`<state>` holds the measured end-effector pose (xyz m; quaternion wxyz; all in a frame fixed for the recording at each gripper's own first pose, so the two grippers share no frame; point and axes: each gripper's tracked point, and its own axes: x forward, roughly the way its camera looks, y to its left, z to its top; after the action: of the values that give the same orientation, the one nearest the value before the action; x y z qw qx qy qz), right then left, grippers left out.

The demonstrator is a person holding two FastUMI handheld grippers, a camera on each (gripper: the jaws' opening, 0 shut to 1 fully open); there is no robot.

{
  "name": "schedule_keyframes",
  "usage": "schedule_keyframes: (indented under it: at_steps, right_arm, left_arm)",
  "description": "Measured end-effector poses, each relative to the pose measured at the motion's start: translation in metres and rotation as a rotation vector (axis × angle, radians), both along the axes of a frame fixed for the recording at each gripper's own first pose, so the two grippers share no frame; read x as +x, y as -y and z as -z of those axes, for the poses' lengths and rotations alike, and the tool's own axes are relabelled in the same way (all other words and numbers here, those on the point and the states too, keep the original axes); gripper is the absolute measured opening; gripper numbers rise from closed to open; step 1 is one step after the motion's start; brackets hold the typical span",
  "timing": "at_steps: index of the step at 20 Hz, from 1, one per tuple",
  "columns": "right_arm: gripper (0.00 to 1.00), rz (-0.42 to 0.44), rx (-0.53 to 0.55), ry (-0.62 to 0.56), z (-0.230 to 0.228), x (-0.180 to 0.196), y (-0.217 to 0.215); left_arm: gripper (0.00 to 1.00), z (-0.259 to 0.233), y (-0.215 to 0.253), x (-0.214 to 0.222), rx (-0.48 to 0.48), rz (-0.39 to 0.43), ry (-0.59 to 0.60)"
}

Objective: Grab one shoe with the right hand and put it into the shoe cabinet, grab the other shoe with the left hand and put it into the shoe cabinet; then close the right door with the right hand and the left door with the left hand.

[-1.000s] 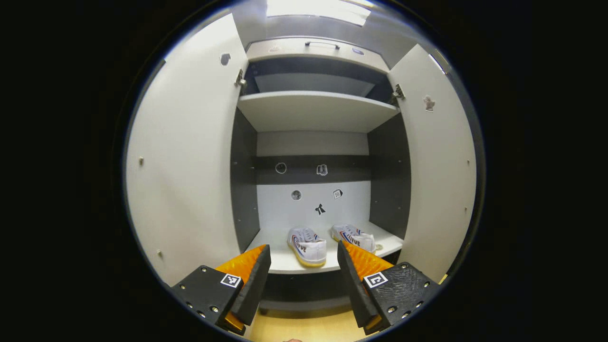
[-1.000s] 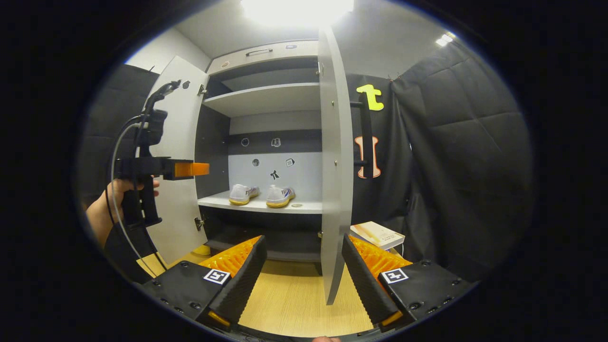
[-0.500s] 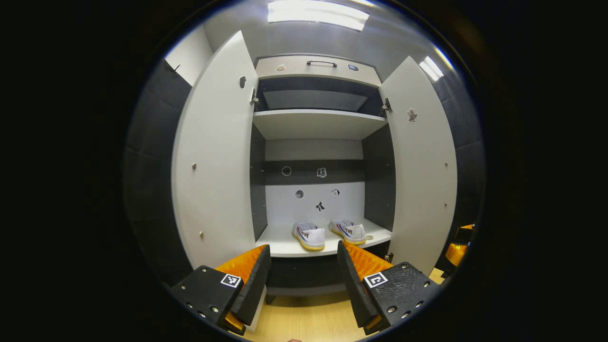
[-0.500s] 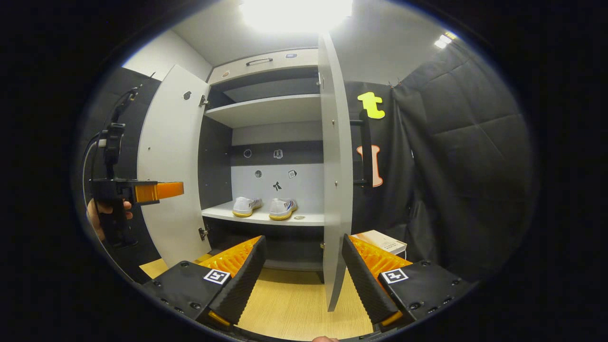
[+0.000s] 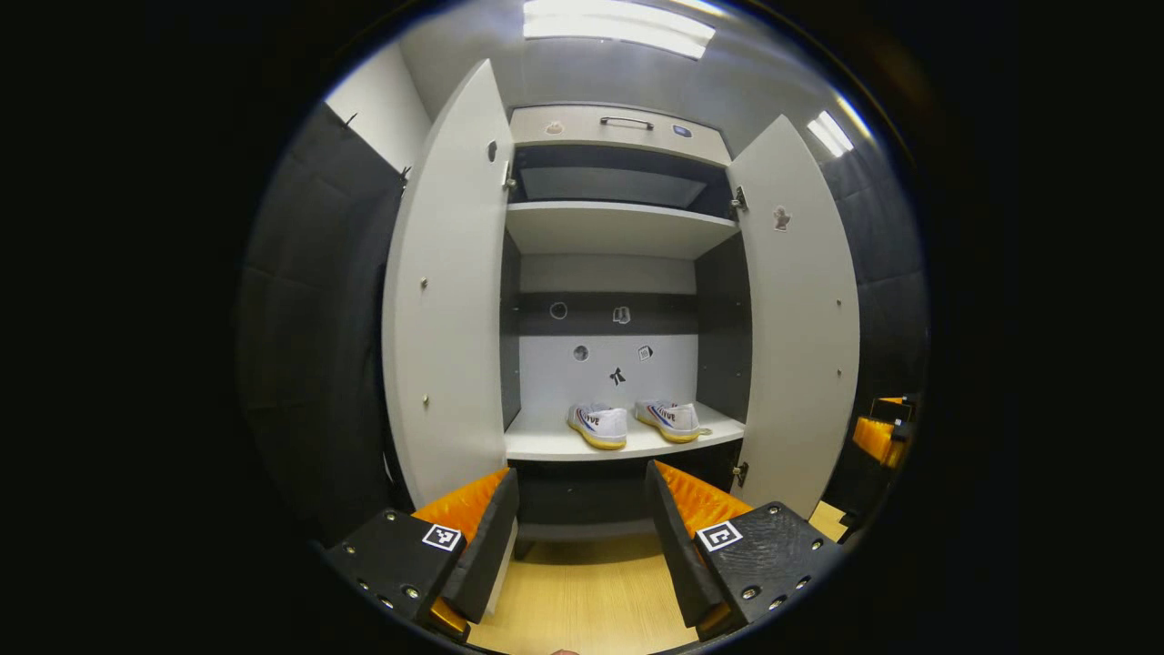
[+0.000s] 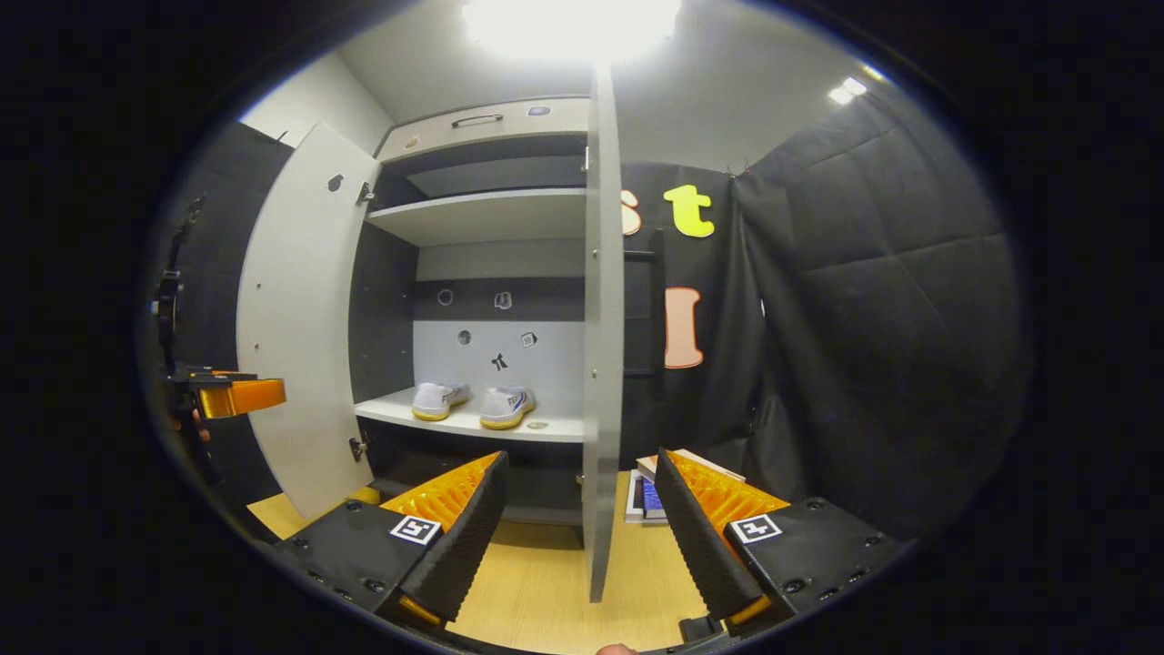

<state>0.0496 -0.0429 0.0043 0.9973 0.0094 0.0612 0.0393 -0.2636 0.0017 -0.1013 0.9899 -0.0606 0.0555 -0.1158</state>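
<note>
Two white shoes with yellow soles sit side by side on the cabinet's lower shelf [image 5: 546, 448]: the left shoe [image 5: 599, 425] [image 6: 438, 399] and the right shoe [image 5: 670, 418] [image 6: 506, 407]. Both cabinet doors stand wide open: the left door [image 5: 447, 300] [image 6: 296, 318] and the right door [image 5: 798, 309], which I see edge-on [image 6: 602, 327] in the right gripper view. My left gripper [image 5: 580, 537] is open and empty, back from the cabinet, and shows far left [image 6: 232, 397] in the right gripper view. My right gripper [image 6: 577, 537] is open and empty, with the right door's edge between its fingers' line of sight.
An upper shelf [image 5: 618, 227] and a top drawer with a handle [image 5: 626, 122] lie above. Books [image 6: 647, 491] lie on the wooden floor [image 6: 546, 582] right of the cabinet. Black cloth walls [image 6: 864, 318] close in on both sides.
Both grippers have drawn back from the cabinet, so the shoes look smaller and farther. The right gripper view has shifted so the door edge sits nearer centre and books show.
</note>
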Motion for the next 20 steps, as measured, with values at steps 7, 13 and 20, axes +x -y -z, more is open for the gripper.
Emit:
schedule_keyframes:
  at_steps: [7, 13, 20]
  right_arm:
    - [0.99, 0.169, 0.016, 0.055, -0.031, 0.025, 0.071]
    - [0.98, 0.294, 0.003, 0.082, -0.049, 0.048, 0.122]
    - [0.97, 0.312, 0.005, 0.129, -0.08, 0.081, 0.119]
  left_arm:
    - [0.75, -0.007, -0.026, 0.005, 0.028, -0.037, 0.017]
    - [0.75, -0.007, -0.037, 0.008, 0.027, -0.06, 0.018]
    - [0.75, -0.003, -0.07, 0.011, 0.022, -0.115, 0.005]
